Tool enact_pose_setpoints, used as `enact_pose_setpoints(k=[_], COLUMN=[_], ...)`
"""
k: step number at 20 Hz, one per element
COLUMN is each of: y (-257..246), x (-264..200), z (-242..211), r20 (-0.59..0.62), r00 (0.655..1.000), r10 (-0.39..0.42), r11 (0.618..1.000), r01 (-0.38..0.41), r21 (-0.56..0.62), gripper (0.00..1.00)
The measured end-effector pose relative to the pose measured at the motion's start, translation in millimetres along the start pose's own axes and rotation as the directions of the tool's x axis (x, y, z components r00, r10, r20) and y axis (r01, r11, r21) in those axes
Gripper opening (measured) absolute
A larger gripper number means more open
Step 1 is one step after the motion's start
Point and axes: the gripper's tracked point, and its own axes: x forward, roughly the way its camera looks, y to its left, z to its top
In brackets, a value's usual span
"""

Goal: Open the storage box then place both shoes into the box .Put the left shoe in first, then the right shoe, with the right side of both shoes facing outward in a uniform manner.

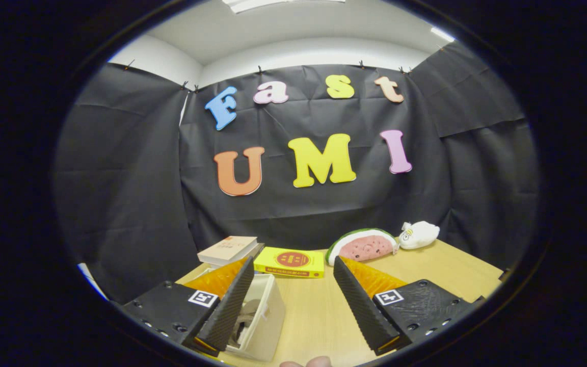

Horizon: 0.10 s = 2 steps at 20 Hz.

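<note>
White plastic is what the storage box (260, 316) seems to be made of: thin-walled, stiff and light, so it is likely sliding on the wooden surface (426, 270) if pushed rather than gripped. It is sitting just inside the tool's left finger, which is overlapping its near wall; something grey is lying inside it, too hidden to name. The tool (293, 300) is hovering with its fingers spread wide, holding nothing. Any lid or flap is not clear, so the rim looks like the safest place to take hold. Beyond the box, a yellow book (289, 262) and a tan book (228, 250) are lying flat. A watermelon plush (362, 246) and a white plush (418, 234) are resting further right.
</note>
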Motion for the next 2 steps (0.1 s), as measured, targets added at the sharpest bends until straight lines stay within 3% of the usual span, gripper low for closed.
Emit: enact_pose_setpoints(k=[2], y=[0.1], x=[0.2], z=[0.3], r20=[0.006], r00=[1.000], r10=[0.000], r11=[1.000], r01=[0.000], r21=[-0.003], gripper=[0.96])
